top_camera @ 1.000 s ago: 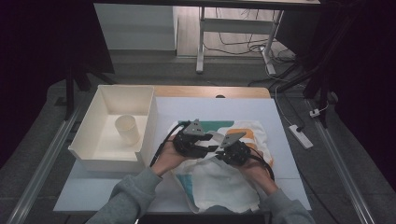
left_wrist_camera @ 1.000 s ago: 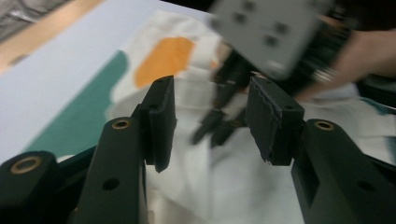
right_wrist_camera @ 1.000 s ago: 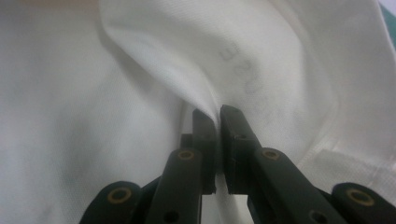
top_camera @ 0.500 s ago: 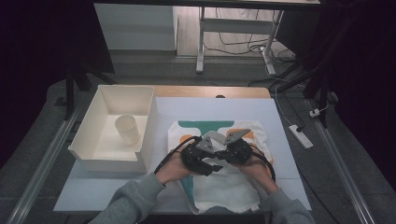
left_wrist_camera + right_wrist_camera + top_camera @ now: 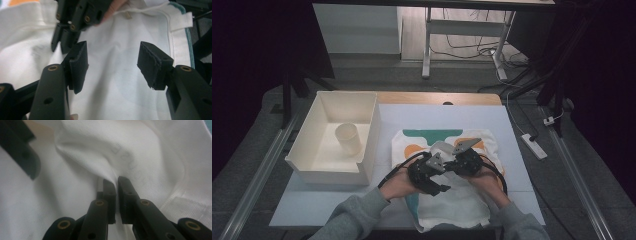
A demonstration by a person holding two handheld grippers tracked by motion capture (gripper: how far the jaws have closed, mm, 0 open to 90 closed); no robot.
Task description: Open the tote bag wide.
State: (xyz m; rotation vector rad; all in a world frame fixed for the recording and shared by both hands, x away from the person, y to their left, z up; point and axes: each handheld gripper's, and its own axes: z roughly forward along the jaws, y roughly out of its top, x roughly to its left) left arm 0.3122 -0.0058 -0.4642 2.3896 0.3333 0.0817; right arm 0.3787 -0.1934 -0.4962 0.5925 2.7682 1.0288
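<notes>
Cloth [image 5: 452,205], white with a teal and orange print, lay spread on the near middle of the mat [image 5: 512,125], its near edge reaching the table's front. Both forearms in grey sleeves came in from the bottom of the high view, and the hands met low over the cloth's centre, wrists angled inward toward each other.

Left gripper [image 5: 432,181] hovered just above the fabric with its jaws apart. In the left gripper view [image 5: 112,63] the flat white cloth [image 5: 120,82] showed between the two black pads [image 5: 78,65], neither pressing on it; the jaws had just been opening, with nothing caught in the gap.

Right gripper [image 5: 467,161] sat just beside the left one, a little farther up the cloth. In its own view [image 5: 116,183] the jaws were pinched nearly together on a raised fold of the cloth [image 5: 95,152], which bunched up and away from the tips.

Farther left, well apart from the hands, a bin [image 5: 372,135] stood on the table with a cup [image 5: 348,138] upright inside.
</notes>
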